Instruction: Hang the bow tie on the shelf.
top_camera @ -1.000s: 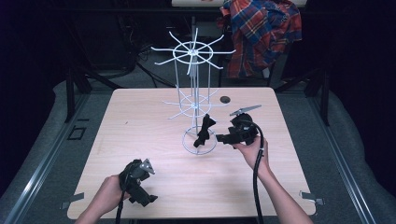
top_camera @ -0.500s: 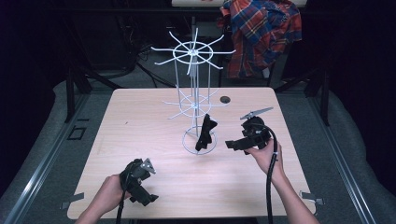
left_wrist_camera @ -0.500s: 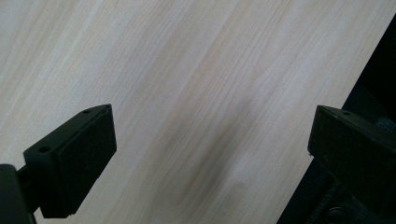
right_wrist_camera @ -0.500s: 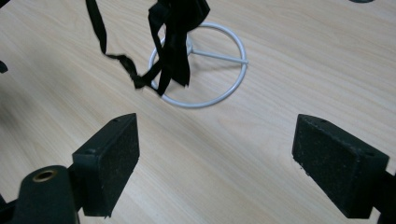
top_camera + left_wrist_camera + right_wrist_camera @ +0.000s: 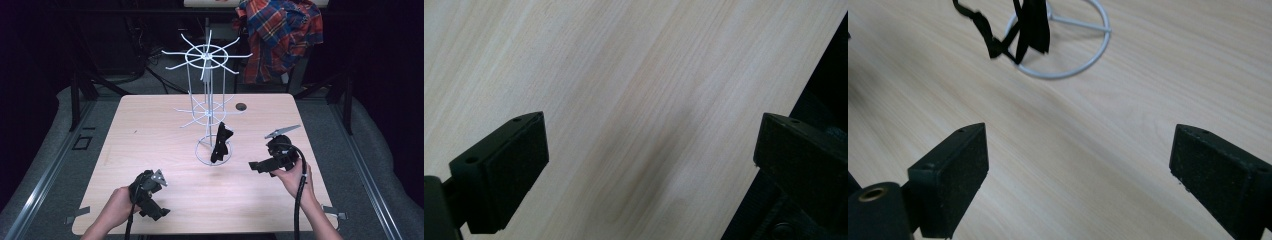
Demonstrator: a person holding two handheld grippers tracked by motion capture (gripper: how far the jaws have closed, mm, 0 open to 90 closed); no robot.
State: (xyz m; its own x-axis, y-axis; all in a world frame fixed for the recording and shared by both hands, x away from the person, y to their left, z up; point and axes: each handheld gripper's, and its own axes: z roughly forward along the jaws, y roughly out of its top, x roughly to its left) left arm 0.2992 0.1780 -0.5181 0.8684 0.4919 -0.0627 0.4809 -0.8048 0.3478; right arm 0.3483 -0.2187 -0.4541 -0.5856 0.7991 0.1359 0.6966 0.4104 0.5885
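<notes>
A white wire rack [image 5: 206, 90] with radiating hooks stands mid-table on a ring base [image 5: 1075, 47]. A black strap-like item [image 5: 220, 142] hangs from a lower hook over the base, its loose end [image 5: 990, 40] dangling beside the ring. My right gripper [image 5: 256, 166] is held above the table to the right of the rack, pointing left at it, jaws wide open and empty [image 5: 1078, 165]. My left gripper [image 5: 157, 212] rests near the table's front left edge, open with bare wood between its pads [image 5: 646, 150].
A small dark round object [image 5: 241, 106] lies on the table behind the rack. A plaid shirt [image 5: 280, 35] hangs beyond the far edge. The wooden table [image 5: 150, 135] has dark floor and metal rails around it.
My right gripper let go of the black item and drew back to the right and toward the front. The item now hangs from the rack. The left gripper stayed put.
</notes>
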